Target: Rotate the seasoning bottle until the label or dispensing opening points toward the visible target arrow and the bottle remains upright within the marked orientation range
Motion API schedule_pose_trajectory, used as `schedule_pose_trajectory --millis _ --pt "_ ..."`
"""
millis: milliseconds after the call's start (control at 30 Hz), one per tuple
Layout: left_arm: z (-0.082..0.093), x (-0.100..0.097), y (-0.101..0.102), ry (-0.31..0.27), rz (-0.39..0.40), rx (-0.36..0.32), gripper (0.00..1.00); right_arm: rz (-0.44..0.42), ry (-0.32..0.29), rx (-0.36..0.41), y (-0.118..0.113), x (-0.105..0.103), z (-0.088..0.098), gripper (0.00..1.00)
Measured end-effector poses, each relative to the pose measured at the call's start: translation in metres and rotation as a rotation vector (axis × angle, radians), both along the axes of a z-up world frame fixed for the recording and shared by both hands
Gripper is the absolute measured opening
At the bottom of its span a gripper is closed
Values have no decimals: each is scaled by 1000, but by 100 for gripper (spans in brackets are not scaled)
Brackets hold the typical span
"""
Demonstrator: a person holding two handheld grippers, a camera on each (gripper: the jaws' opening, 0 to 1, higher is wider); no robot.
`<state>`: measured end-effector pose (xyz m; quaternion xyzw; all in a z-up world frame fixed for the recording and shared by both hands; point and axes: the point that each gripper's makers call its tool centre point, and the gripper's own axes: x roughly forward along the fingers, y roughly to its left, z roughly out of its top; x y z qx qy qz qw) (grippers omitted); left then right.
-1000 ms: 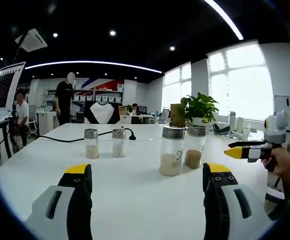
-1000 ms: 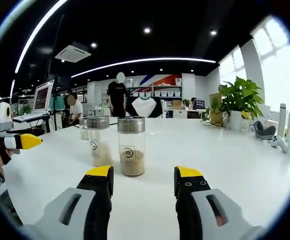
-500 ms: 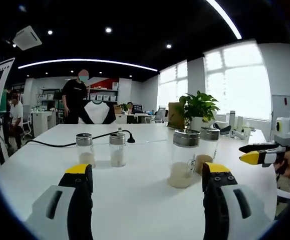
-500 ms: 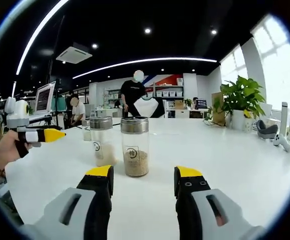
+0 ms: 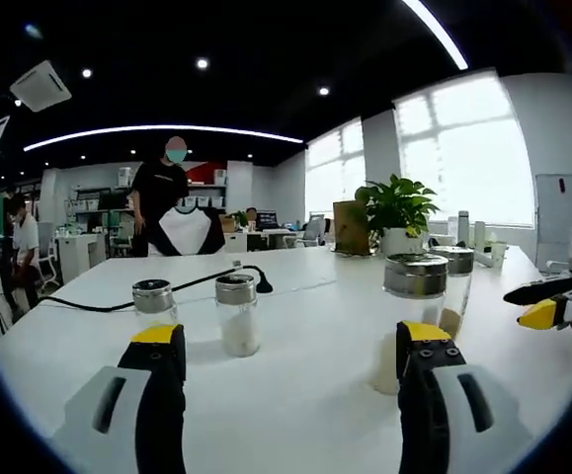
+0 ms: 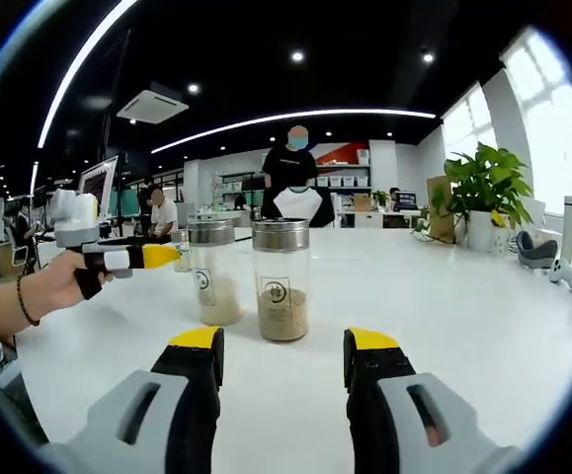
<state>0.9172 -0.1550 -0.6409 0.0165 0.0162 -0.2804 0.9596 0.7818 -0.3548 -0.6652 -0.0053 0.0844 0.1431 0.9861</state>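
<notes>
The right claw (image 6: 276,360) hangs with its jaws spread wide and empty over the white tabletop (image 6: 444,296), aimed at the seasoning bottle (image 6: 282,278) with brown granules, which stands upright just ahead of the gap between the jaws, its round label facing the camera. The left claw (image 5: 284,360) is likewise wide and empty; its right jaw partly covers the pale-filled bottle (image 5: 411,316) standing just beyond it. Recommended procedure: centre one bottle between the jaws, close on the glass body below the metal cap, and turn it about its vertical axis without tilting; keep the base flat on the tabletop. No target arrow is discernible in either view, so the required heading cannot be judged. Count: four seasoning bottles in all, two larger ones near the right claw and two smaller ones (image 5: 238,314) toward the left, beside one black cable (image 5: 157,291). One potted plant (image 6: 483,197) stands at the far edge.
</notes>
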Motion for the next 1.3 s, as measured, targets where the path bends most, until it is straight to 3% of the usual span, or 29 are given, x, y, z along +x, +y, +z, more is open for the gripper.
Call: schedule_pose_trajectory --millis 333,500,700,900,1000,1300 --pt "-10 47 3 -6 25 49 88 16 -1 1 5 -1 1 48" --pt "-18 63 1 7 25 32 84 25 -3 0 8 -2 2 48" --pt "-29 76 1 46 31 21 78 29 -1 -1 8 -2 1 48" --pt "-33 86 -5 41 18 28 71 34 10 -2 10 -1 -1 48" --pt "-34 93 -8 66 14 -17 69 35 11 2 10 0 -1 48" --pt "-44 106 -7 70 37 16 53 48 15 5 14 -1 -2 48"
